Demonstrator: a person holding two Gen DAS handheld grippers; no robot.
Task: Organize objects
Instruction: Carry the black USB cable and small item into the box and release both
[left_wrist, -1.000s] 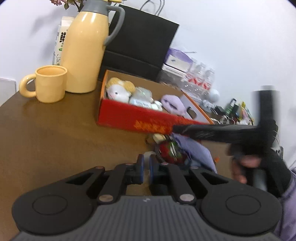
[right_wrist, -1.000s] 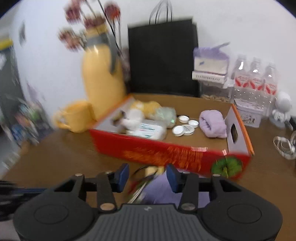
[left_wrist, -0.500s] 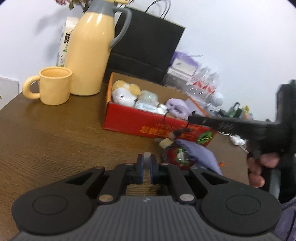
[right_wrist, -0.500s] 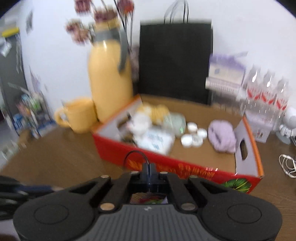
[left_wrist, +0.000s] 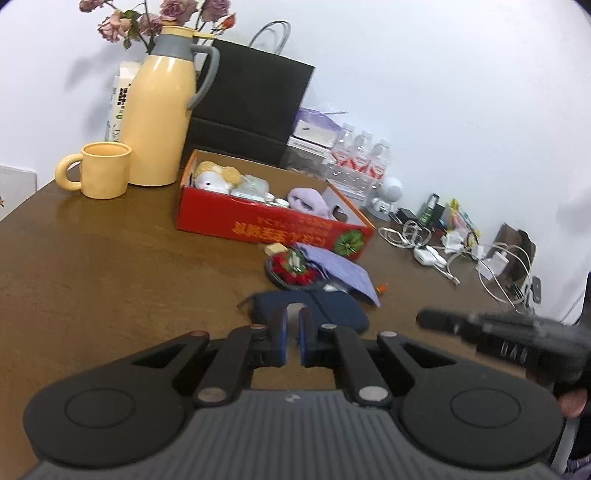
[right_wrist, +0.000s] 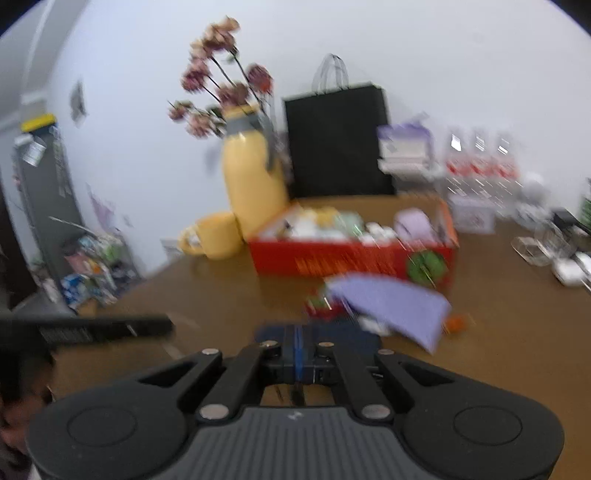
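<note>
A: What sits on the worktop?

B: Brown wood grain with a dull sheen. The landmark is the red cardboard box, a shallow rectangular tray with printed lettering and a green rosette on its front wall. Inside it lie a fluffy white-and-tan plush toy and a soft lilac bundle.

A: And the loose things?

B: Just in front of the box, toward the camera, a round red-and-green ornament lies under the edge of a flat lavender cloth. Nearer than those lies a dark navy fabric pouch, matte and rounded.

A: The grippers?

B: The left gripper has its blue-padded jaws almost together, a thin gap between them with something pale in it; I cannot tell whether it is held. It hangs over the navy pouch's near edge. The right gripper has its jaws pressed fully together, having just closed. Whether they pinch the pouch is blurred, so I cannot tell.

A: Behind the box?

B: To its left, a glossy butter-yellow jug with a grey handle, and a matching smooth mug. Directly behind, a matte black paper bag. To its right, white cables tangle.
</note>
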